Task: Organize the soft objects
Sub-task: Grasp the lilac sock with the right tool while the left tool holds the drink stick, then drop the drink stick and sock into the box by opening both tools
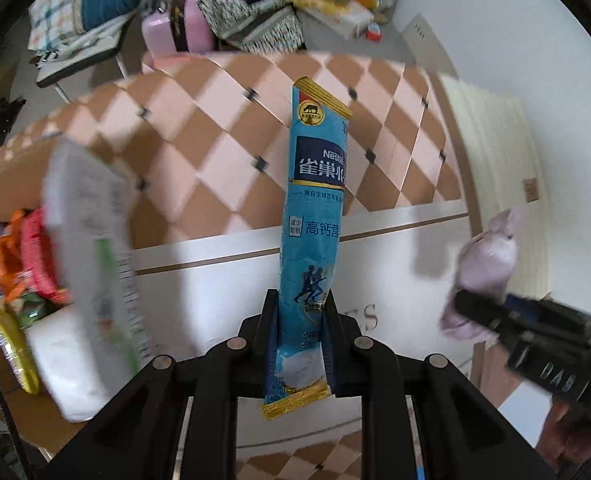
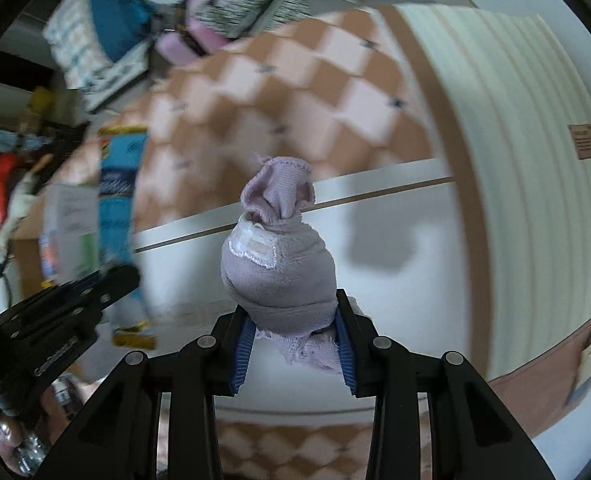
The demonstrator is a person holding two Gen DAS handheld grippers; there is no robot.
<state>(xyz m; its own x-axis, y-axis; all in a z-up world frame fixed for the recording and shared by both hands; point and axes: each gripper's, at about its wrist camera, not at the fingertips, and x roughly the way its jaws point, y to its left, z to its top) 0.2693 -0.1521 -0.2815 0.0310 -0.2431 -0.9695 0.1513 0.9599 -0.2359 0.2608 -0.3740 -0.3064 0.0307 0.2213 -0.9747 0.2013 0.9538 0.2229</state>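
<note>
The rolled lilac sock point(image 2: 279, 264) stood upright between the jaws of the right gripper point(image 2: 295, 332), clenched at its lower part, its gathered cuff fanning out at the top and a pale stitched label across its front. It hung in the air over the white worktop point(image 2: 395, 216), which showed bare white surface around and beyond the sock up to a thin brown line along its far edge. Past that edge lay a quilt point(image 2: 295, 88) in pink and brown diamonds, and to the right a ribbed cream mat point(image 2: 515, 160) curved away.

The left gripper point(image 1: 297, 320) had its jaws clamped on the lower part of a long blue Nestlé sachet point(image 1: 315, 220) with gold ends, held upright above the same worktop point(image 1: 215, 280). The sachet was a slim tube, slightly creased, printed with running figures and Chinese text. In the left wrist view the sock point(image 1: 483, 268) and its gripper sat well apart to the right, with bare white surface between the two.

At the left edge stood a blurred white carton point(image 1: 91, 260), with colourful packets point(image 1: 19, 248) beside it.
</note>
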